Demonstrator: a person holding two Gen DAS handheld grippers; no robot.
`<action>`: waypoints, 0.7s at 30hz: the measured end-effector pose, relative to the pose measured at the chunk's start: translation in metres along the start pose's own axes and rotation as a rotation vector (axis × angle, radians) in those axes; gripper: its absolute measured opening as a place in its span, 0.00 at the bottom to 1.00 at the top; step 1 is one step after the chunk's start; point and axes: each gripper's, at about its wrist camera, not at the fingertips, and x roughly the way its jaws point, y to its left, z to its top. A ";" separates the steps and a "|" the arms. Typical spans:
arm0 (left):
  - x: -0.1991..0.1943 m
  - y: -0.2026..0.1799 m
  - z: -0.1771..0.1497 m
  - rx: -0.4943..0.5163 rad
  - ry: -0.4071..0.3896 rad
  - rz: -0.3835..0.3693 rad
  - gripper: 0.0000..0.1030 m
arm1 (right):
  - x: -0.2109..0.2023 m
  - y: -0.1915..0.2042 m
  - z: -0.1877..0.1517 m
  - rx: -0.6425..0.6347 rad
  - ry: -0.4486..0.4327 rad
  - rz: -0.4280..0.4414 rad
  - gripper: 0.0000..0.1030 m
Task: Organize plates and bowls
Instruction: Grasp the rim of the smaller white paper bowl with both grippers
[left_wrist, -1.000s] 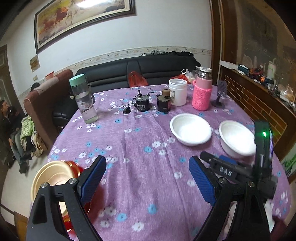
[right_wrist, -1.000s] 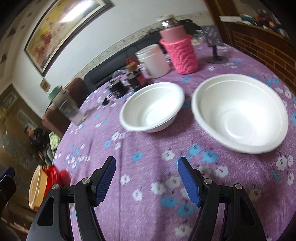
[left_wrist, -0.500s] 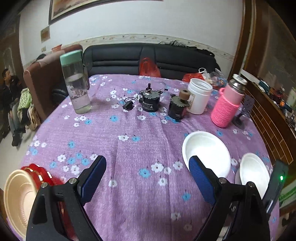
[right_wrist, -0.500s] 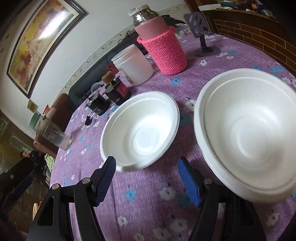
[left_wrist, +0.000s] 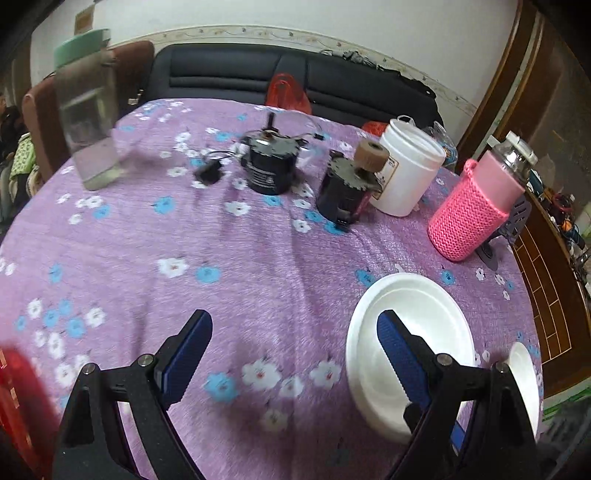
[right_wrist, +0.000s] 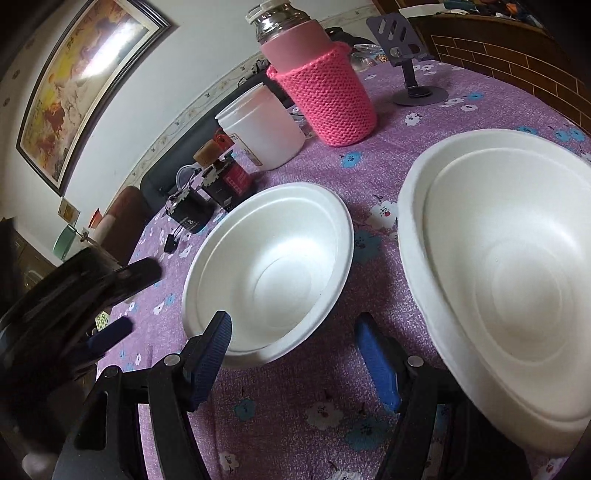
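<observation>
Two white foam bowls sit on the purple flowered tablecloth (left_wrist: 229, 295). My right gripper (right_wrist: 293, 356) is open, and the near rim of the smaller bowl (right_wrist: 273, 273) lies just ahead between its blue pads, untouched. The larger bowl (right_wrist: 509, 288) is close on the right. My left gripper (left_wrist: 295, 349) is open over bare cloth; its right finger (left_wrist: 400, 354) overlaps the left side of the smaller bowl (left_wrist: 424, 325). A sliver of the larger bowl (left_wrist: 524, 380) shows behind that gripper. In the right wrist view the left gripper (right_wrist: 92, 295) appears blurred at the left.
Behind the bowls stand a pink knit-sleeved bottle (left_wrist: 472, 210), a white tub (left_wrist: 406, 173), two black motor-like devices (left_wrist: 271, 166) (left_wrist: 347, 192), a green-lidded water bottle (left_wrist: 88, 122) and a phone stand (right_wrist: 410, 70). A red dish (left_wrist: 18, 406) sits at the table's left edge. A dark sofa (left_wrist: 295, 81) lies beyond.
My left gripper swept right and down toward the smaller bowl; the yellow plate and most of the red dish left its view. My right gripper closed in on the smaller bowl.
</observation>
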 end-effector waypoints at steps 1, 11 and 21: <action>0.004 -0.002 0.001 0.005 -0.001 -0.002 0.87 | 0.000 -0.001 0.000 0.004 -0.002 0.001 0.72; 0.032 -0.010 0.009 0.064 -0.020 -0.036 0.77 | -0.001 0.003 -0.001 -0.010 -0.020 -0.025 0.66; 0.027 -0.019 0.006 0.113 -0.019 -0.079 0.51 | 0.001 0.006 -0.002 -0.029 -0.023 -0.022 0.59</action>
